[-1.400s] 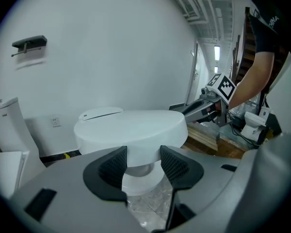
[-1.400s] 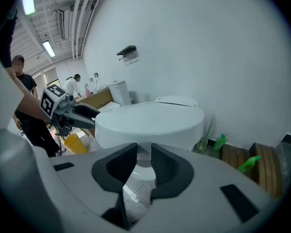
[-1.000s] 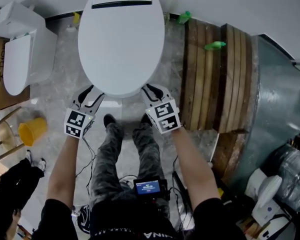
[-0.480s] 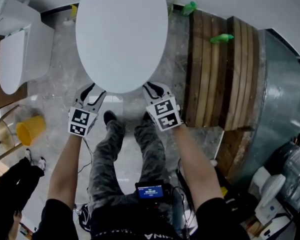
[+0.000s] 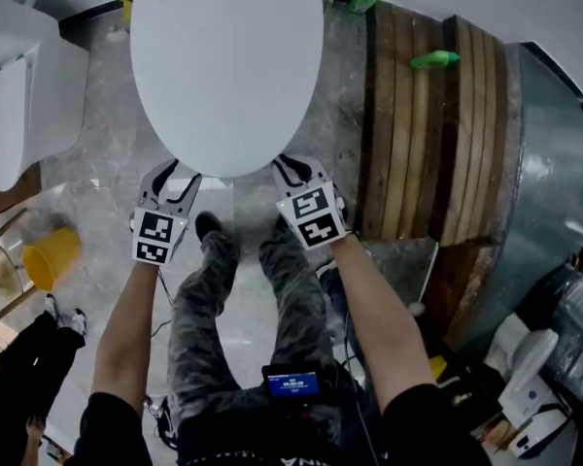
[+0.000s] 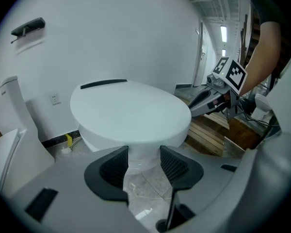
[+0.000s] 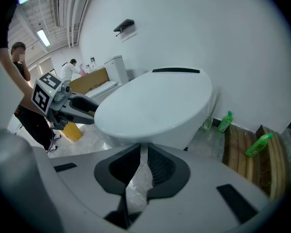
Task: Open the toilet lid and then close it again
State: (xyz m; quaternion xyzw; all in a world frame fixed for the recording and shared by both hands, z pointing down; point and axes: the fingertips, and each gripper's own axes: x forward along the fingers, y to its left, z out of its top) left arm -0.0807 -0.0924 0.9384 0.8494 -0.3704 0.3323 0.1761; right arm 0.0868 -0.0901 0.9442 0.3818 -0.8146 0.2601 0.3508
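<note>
At the lid's [image 5: 225,66] front rim, both grippers have sunk with it.
Empty fingers of the left gripper [image 5: 178,177] stay apart; the right gripper [image 5: 297,171] has just been closing to a slit, empty.

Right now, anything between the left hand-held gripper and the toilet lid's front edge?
Nothing visible. The left hand-held gripper has its jaws apart, and the toilet lid front rim is just ahead and above them. Only the bowl and floor show through the gap.
</note>
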